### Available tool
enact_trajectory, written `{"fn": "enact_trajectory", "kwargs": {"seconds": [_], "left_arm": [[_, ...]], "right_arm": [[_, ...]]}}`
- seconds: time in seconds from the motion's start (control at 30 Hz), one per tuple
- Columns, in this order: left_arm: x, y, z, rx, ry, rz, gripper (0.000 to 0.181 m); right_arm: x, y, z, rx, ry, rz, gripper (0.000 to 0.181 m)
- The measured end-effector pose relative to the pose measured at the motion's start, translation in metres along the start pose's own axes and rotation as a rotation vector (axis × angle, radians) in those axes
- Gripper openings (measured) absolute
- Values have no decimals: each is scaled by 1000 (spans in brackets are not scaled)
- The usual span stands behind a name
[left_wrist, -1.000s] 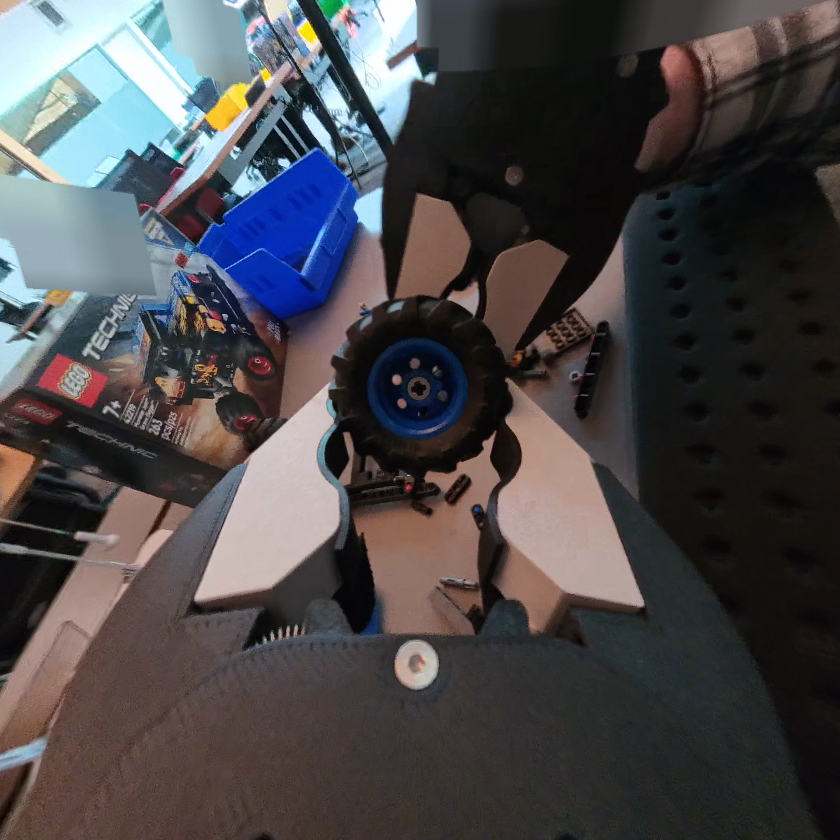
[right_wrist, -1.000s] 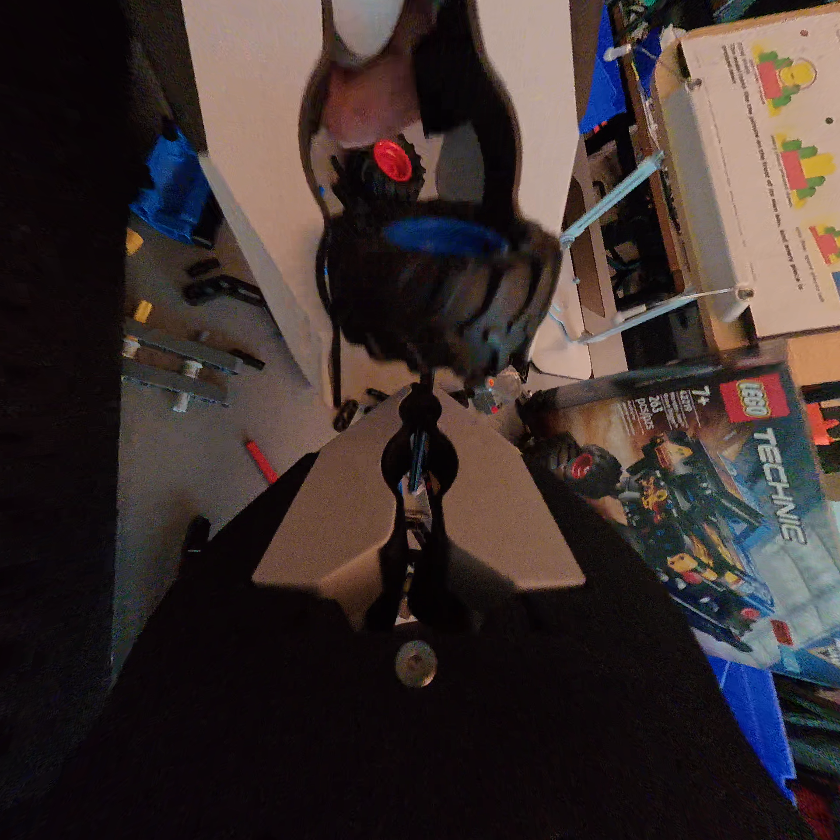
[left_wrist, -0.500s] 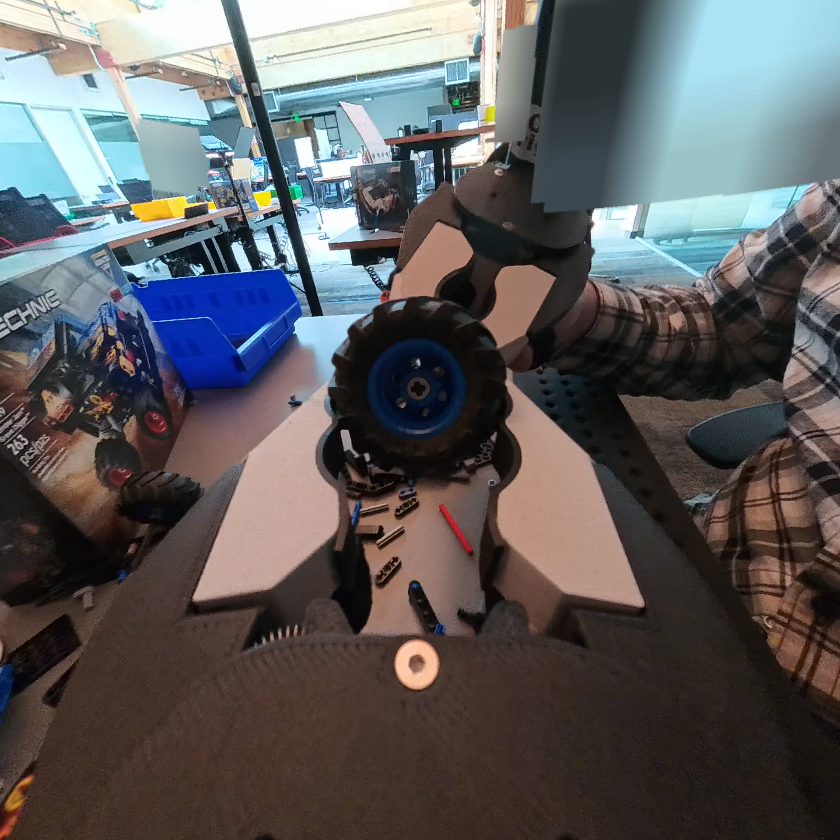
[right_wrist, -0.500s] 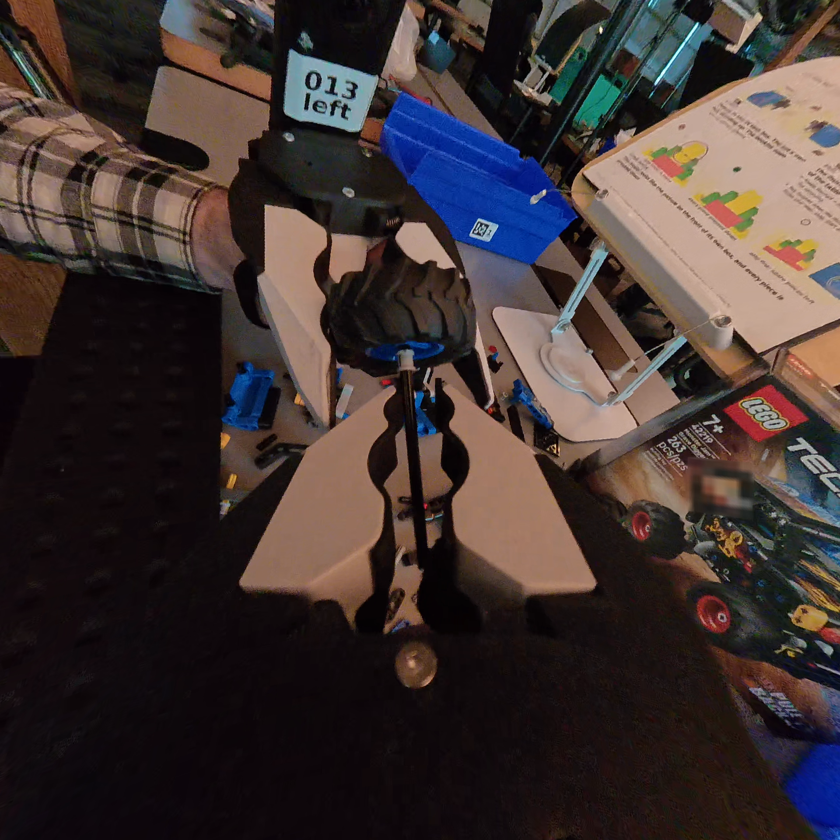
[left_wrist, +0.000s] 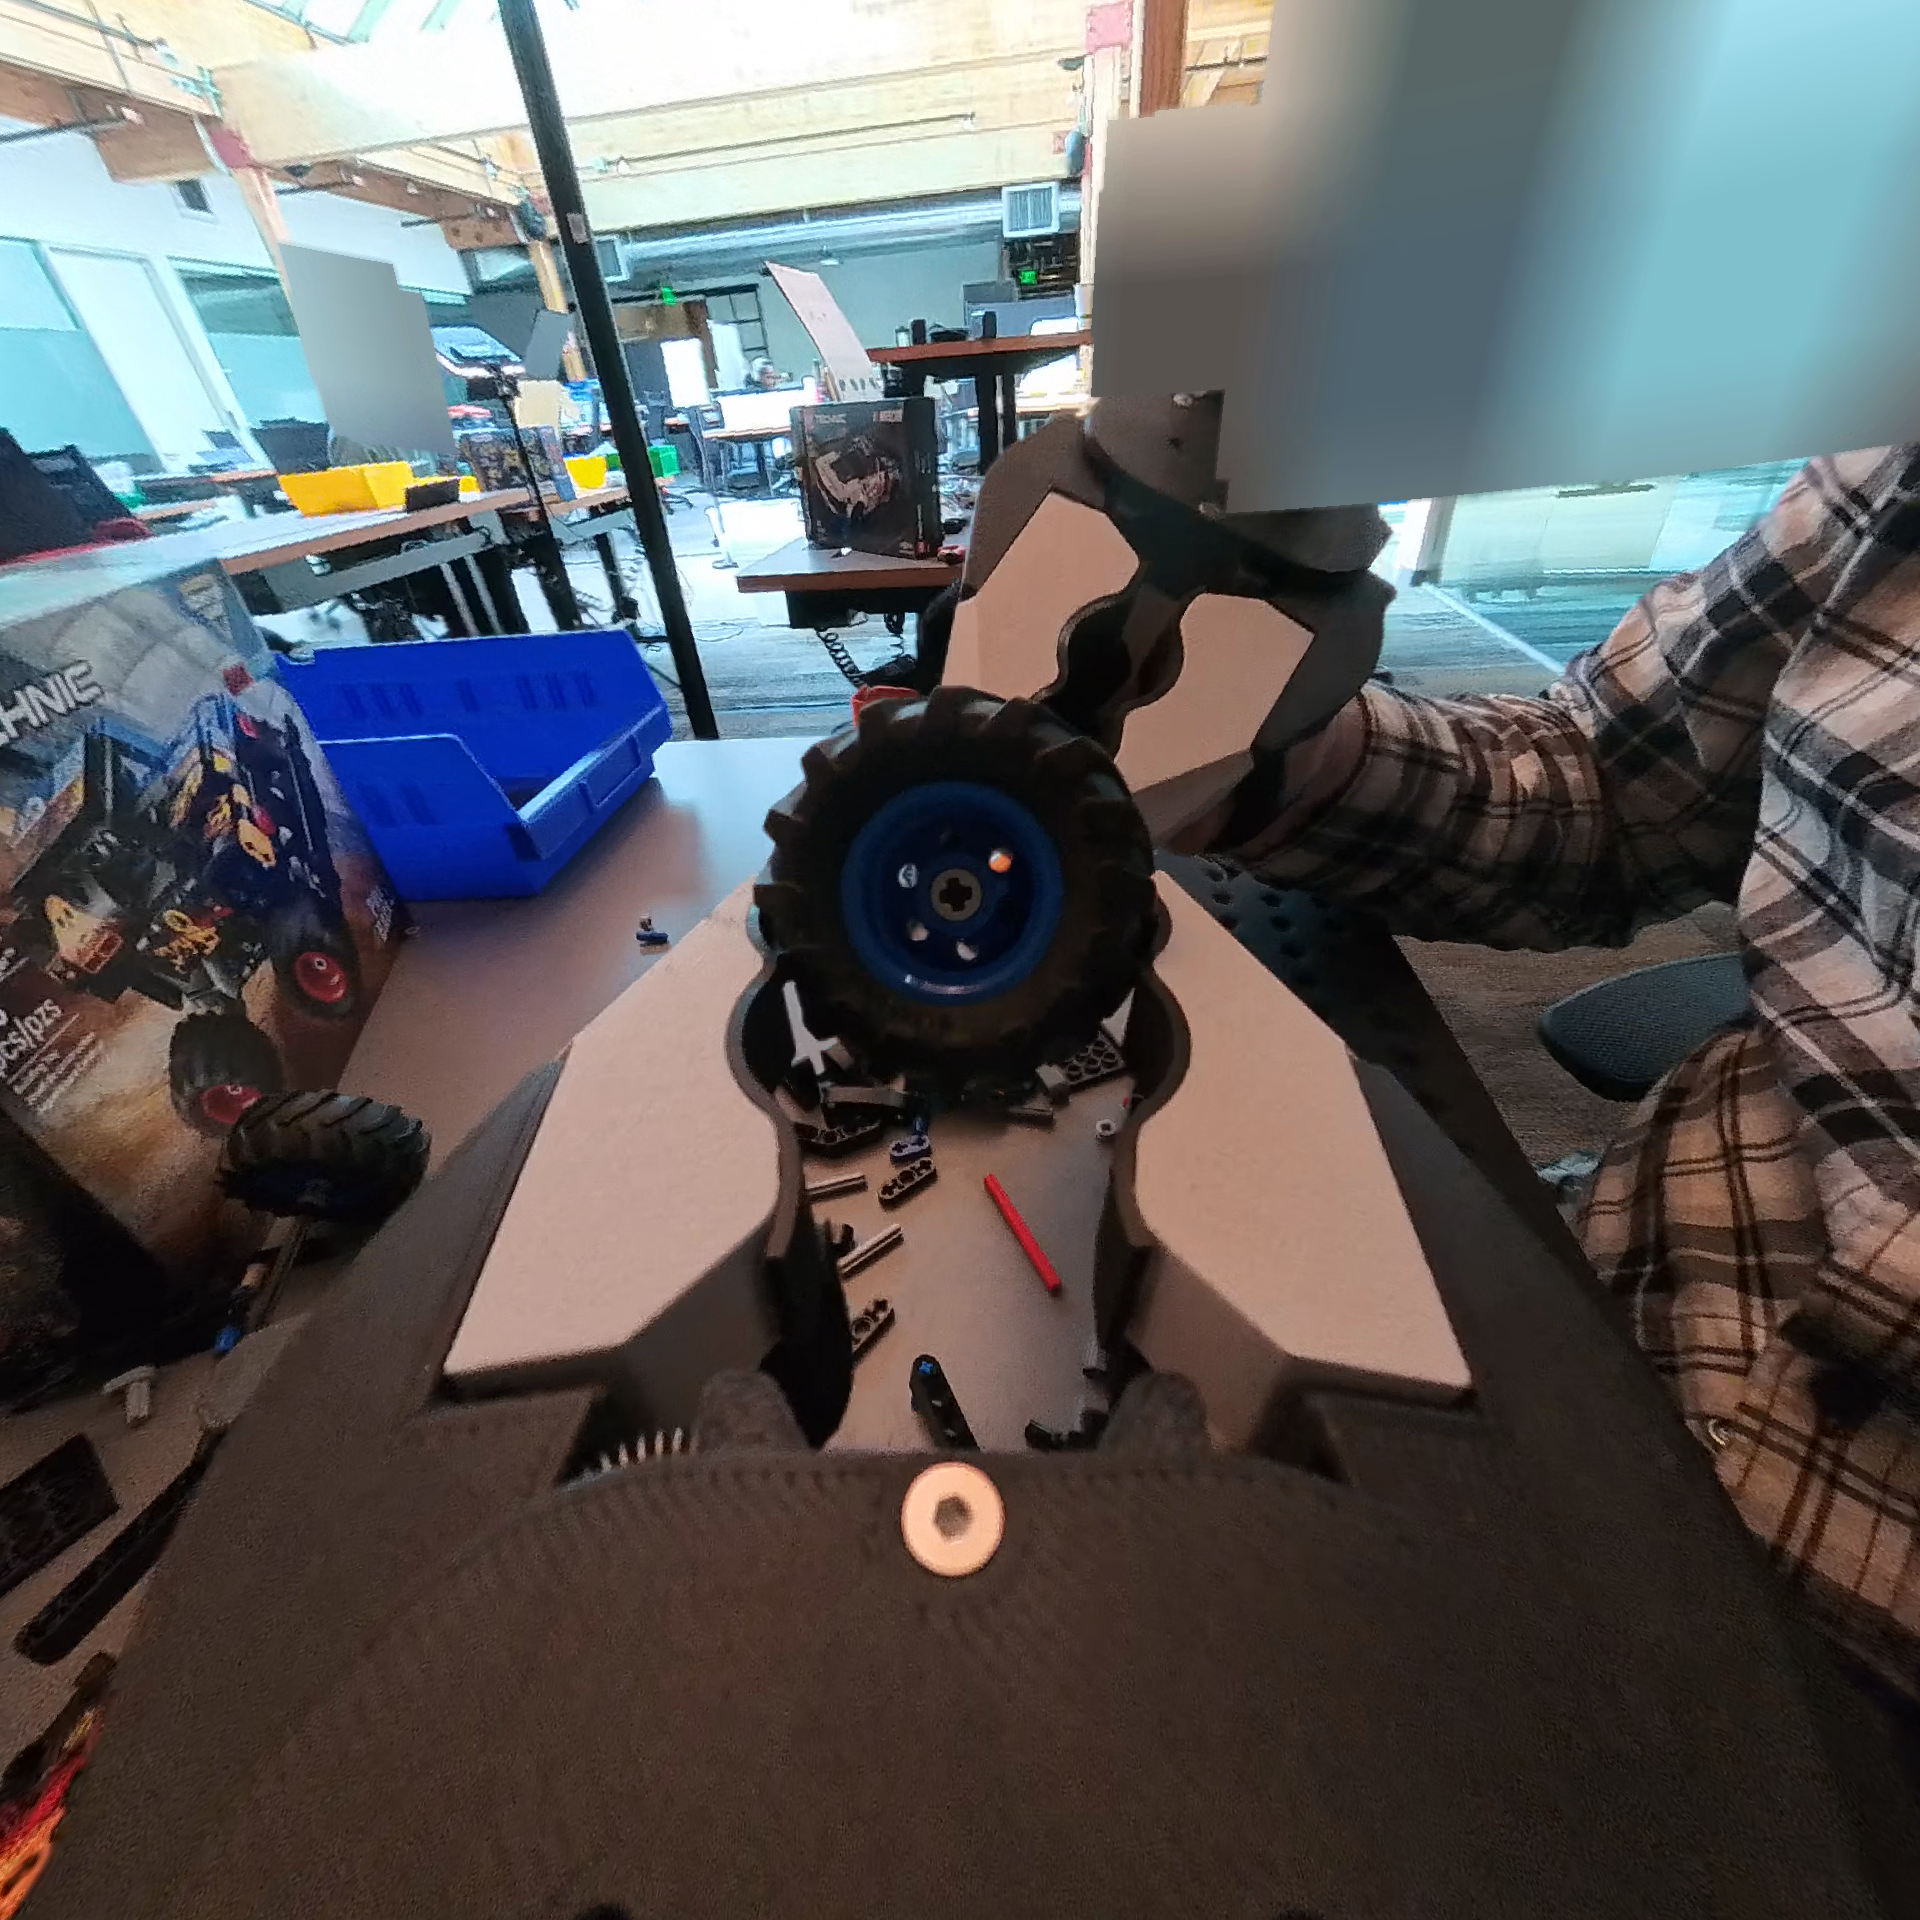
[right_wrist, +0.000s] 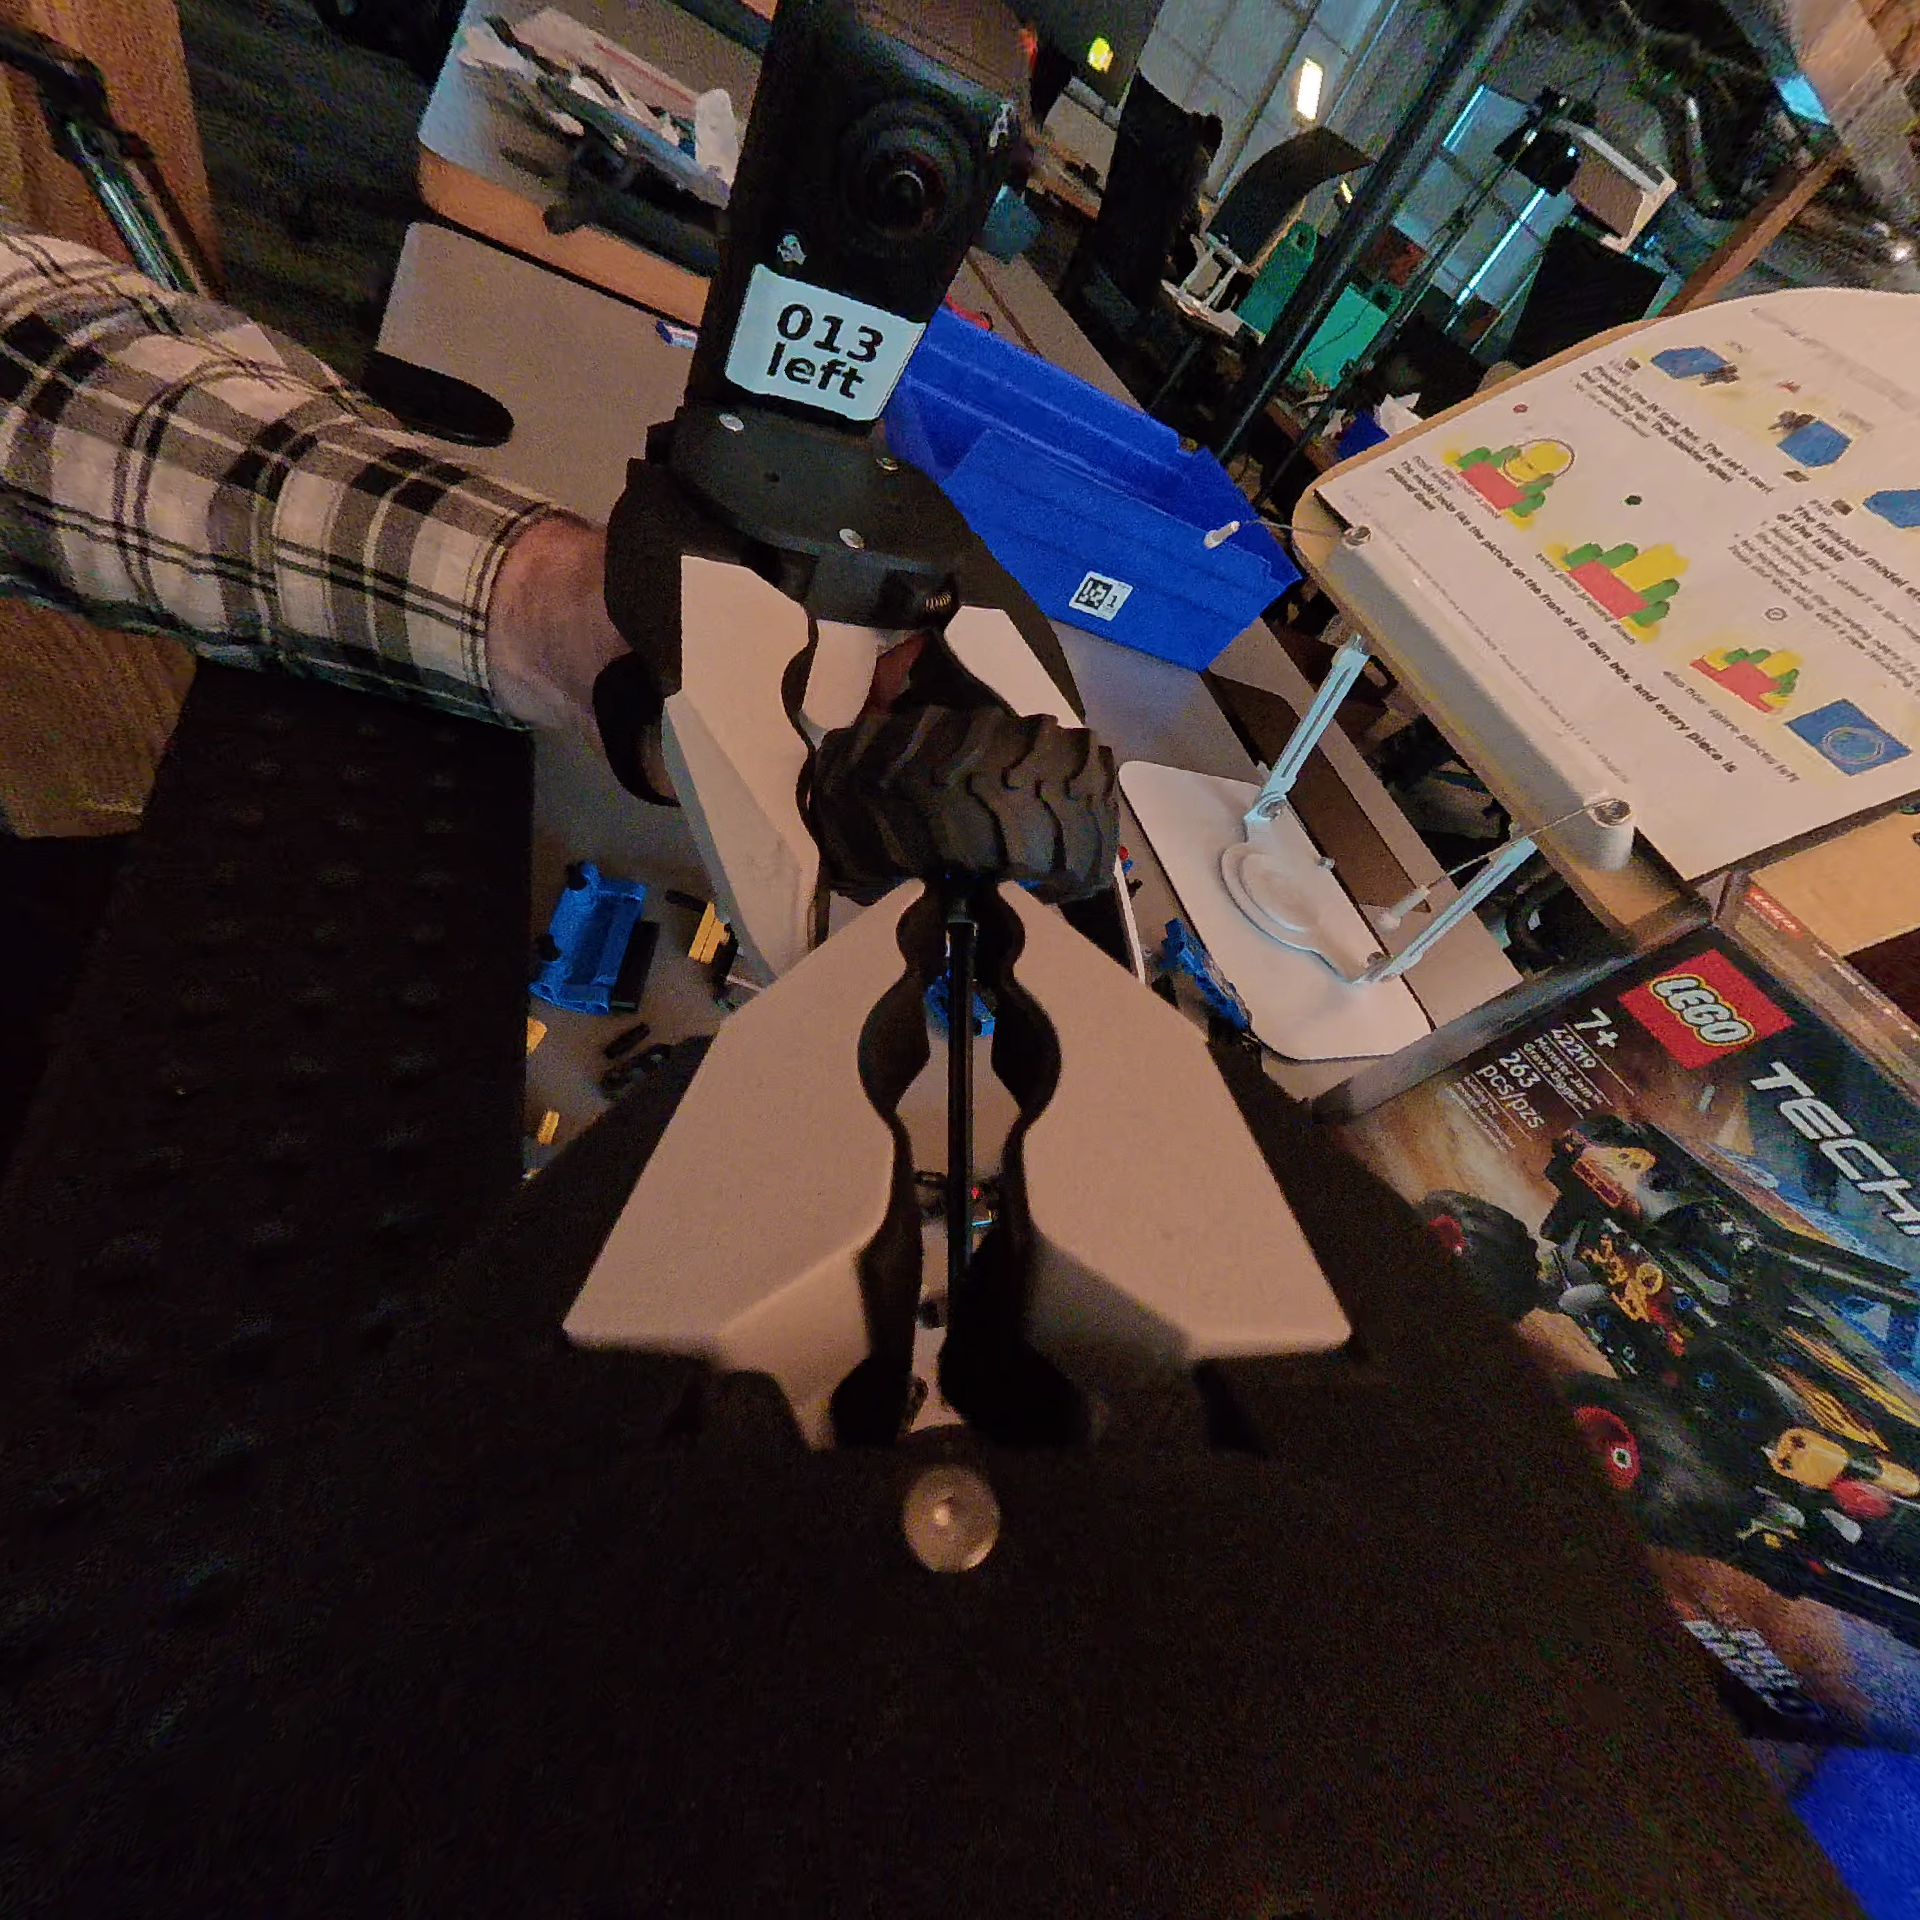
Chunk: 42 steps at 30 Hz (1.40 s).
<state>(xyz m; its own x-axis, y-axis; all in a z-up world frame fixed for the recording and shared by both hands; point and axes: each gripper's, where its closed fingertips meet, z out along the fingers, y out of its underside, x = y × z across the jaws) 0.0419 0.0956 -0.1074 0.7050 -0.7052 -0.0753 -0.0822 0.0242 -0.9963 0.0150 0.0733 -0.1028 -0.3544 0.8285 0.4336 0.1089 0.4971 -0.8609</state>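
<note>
Two grippers meet nose to nose above the table (left_wrist: 540, 966). Left gripper (left_wrist: 956, 914), at the centre of its own view, has its jaws spread about as wide as a black toy wheel (left_wrist: 956, 904) with a blue hub, and grips that wheel by the tread on either side. Right gripper (right_wrist: 961, 914), in the middle of its own frame, has its jaws drawn almost together, pinching a thin black axle (right_wrist: 958, 1081) that runs up between them to the underside of the wheel (right_wrist: 966, 795); its tip sits at the hub, though whether it is seated in I cannot tell. Seen from the left, the right gripper (left_wrist: 1127, 665) sits just behind the wheel, upper right of centre, held by a person in a plaid sleeve (left_wrist: 1558, 769).

Below the wheel, small black building pieces (left_wrist: 883, 1132) and a red rod (left_wrist: 1021, 1233) lie scattered on the table. A second wheel (left_wrist: 327, 1153) rests at lower left beside a toy truck box (left_wrist: 156, 904), with a blue bin (left_wrist: 488, 758) behind it at left. From the right gripper's side, an instruction sheet on a stand (right_wrist: 1621, 582) fills the upper right.
</note>
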Motion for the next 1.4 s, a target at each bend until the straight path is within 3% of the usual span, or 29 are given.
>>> {"fn": "enact_trajectory", "kwargs": {"seconds": [0.3,0.4,0.57,0.73,0.77,0.9,1.0,1.07,1.13,1.17,1.3,1.33,1.37,1.4], "left_arm": [[4,-8,-1,14,-23,8,59],[-4,-35,-23,138,-50,-28,58],[-9,-27,-28,87,-60,12,59],[-47,-53,-82,177,-217,27,60],[-49,-47,-84,150,-207,9,60],[-38,1,-44,-94,-182,97,61],[-38,8,-38,-115,-172,84,61],[-38,16,-33,-167,-191,134,62],[-36,26,-26,-235,-210,210,62],[-34,30,-23,-268,-214,247,62],[-31,39,-15,-336,-229,319,62],[-31,42,-14,-348,-231,326,62],[-31,43,-14,-349,-228,327,62],[-29,43,-12,-343,-217,317,62]], "right_arm": [[-1,-4,-6,66,10,-5,4],[7,-1,-13,57,51,-27,3],[5,16,-12,17,10,0,4],[9,58,-25,-75,-17,58,3],[2,62,-25,-84,-57,77,3],[-21,102,-7,-282,-172,89,5],[-28,116,-4,-347,-194,103,33],[-24,115,-3,-338,-177,112,36],[-15,103,-5,-288,-142,104,25],[-10,95,-7,-249,-127,99,1],[-9,94,-7,-242,-147,107,0],[-10,96,-5,-251,-146,105,8],[-9,98,-3,-262,-138,112,28],[-8,98,-2,-267,-126,118,32]]}}
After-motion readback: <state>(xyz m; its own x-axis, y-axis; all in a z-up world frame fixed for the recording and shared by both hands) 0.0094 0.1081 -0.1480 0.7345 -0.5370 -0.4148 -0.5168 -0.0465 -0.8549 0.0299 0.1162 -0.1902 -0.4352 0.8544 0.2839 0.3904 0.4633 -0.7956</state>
